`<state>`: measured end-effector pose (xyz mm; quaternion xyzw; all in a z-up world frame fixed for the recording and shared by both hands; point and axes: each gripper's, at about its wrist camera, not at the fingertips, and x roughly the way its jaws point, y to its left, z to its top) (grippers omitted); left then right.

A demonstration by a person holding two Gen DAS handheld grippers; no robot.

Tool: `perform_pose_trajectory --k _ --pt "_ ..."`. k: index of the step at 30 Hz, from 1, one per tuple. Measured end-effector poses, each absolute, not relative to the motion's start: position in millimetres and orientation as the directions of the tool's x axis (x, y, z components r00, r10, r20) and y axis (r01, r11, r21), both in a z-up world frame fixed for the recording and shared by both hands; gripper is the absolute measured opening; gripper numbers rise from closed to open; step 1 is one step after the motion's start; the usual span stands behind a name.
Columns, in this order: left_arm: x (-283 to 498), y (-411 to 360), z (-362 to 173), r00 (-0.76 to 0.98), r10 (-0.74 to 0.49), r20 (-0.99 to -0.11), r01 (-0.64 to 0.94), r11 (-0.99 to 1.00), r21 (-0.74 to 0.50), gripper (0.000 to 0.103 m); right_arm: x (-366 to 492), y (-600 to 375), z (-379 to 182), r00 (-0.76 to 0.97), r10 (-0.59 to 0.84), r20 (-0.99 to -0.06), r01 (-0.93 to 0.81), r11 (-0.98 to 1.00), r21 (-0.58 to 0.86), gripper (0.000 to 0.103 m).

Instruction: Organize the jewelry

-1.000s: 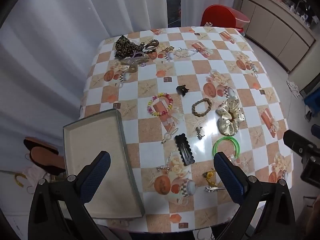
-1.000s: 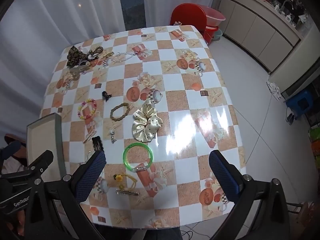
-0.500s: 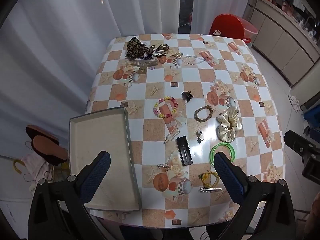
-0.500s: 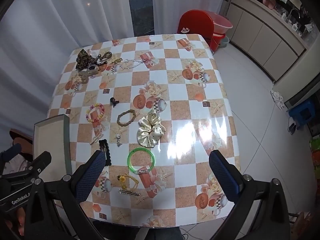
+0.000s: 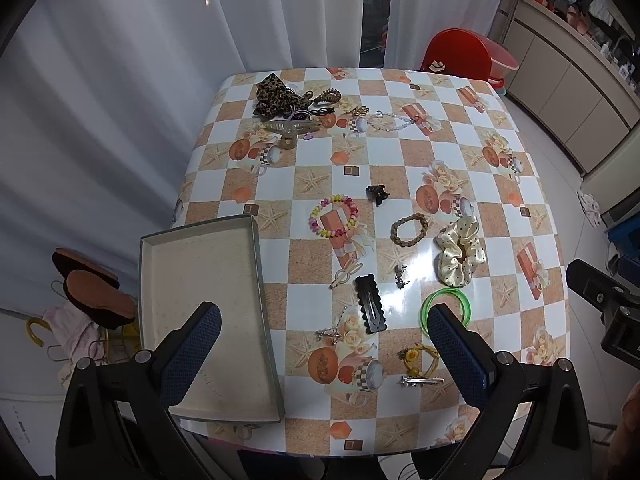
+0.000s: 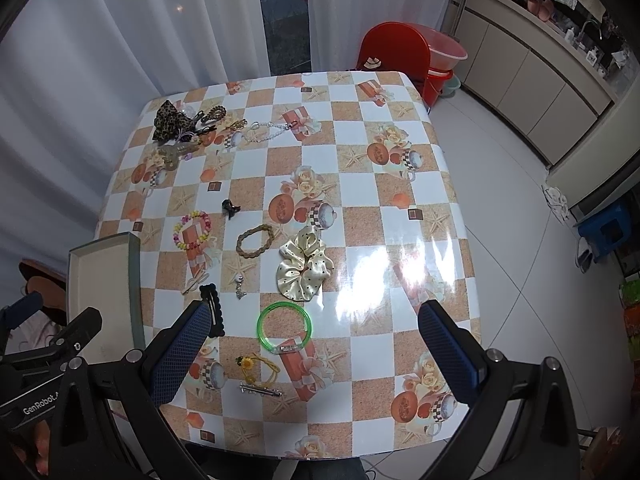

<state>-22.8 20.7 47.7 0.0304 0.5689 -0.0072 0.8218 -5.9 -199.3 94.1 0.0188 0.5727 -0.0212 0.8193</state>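
Observation:
Jewelry and hair pieces lie scattered over a checkered table [image 5: 496, 184]. An empty grey tray [image 5: 200, 292] [image 6: 100, 292] rests at the near left edge. Near the front lie a green bangle [image 5: 446, 306] [image 6: 284, 326], a black snap clip [image 5: 370, 304], a cream dotted scrunchie [image 5: 460, 254] [image 6: 304, 266], a braided brown band [image 6: 255, 240] and a pastel bead bracelet [image 5: 333, 216]. A leopard scrunchie [image 5: 274, 94] and several clips sit piled at the far left. My left gripper [image 5: 324, 350] and right gripper [image 6: 316, 344] both hang open, high above the near edge, holding nothing.
A yellow flower tie [image 6: 256, 366] and a silver barrette [image 6: 260, 391] lie by the front edge. A red chair [image 6: 394, 52] stands behind the table, white curtains [image 5: 120, 80] at the left, cabinets [image 6: 532, 76] at the right. Shoes [image 5: 94, 288] sit on the floor to the left.
Both grippers have pulled back and up from the table, so the whole tabletop appears smaller and farther away. Nothing on the table has moved.

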Motion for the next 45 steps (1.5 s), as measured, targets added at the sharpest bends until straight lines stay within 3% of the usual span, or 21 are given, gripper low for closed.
perform_pose_trajectory --k 45 --pt "-23.3 23.6 47.6 0.348 0.021 -0.937 0.041 0.998 0.037 0.103 -6.7 -195.7 91.2 0.343 -0.017 -0.939 0.057 0.998 0.003 0.103"
